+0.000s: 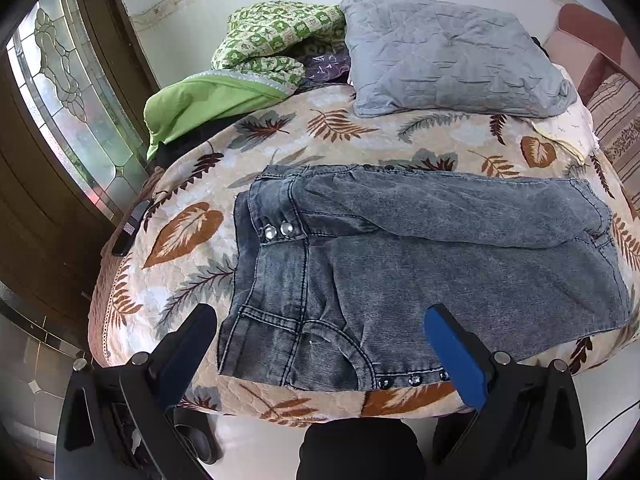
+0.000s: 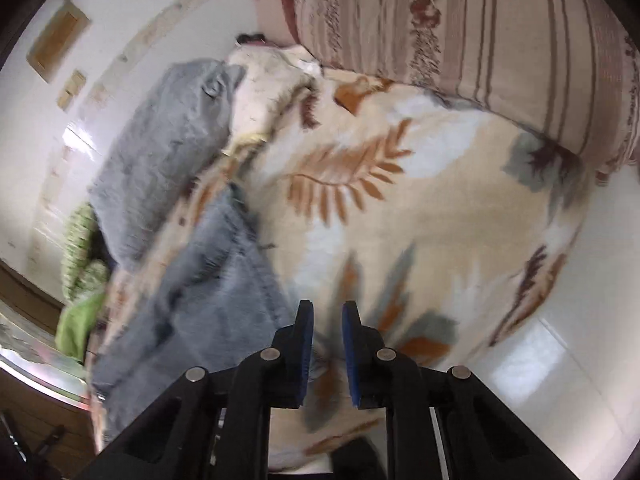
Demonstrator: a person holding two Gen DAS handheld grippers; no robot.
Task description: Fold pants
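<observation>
The grey washed jeans [image 1: 440, 260] lie on the leaf-patterned bed cover [image 1: 360, 136], waistband to the left, one leg laid across the other. My left gripper [image 1: 320, 312] hovers open and wide over the near hip and pocket, holding nothing. In the blurred right wrist view the jeans [image 2: 200, 288] lie to the left. My right gripper [image 2: 328, 306] is just right of their edge, over bare bed cover [image 2: 420, 208]. Its blue pads stand a narrow gap apart with nothing between them.
A grey pillow [image 1: 452, 60] and a green patterned blanket [image 1: 260, 48] lie at the far side of the bed. A striped cushion [image 2: 460, 20] lies at the right end. A dark phone-like object [image 1: 130, 224] rests near the left edge. White floor surrounds the bed.
</observation>
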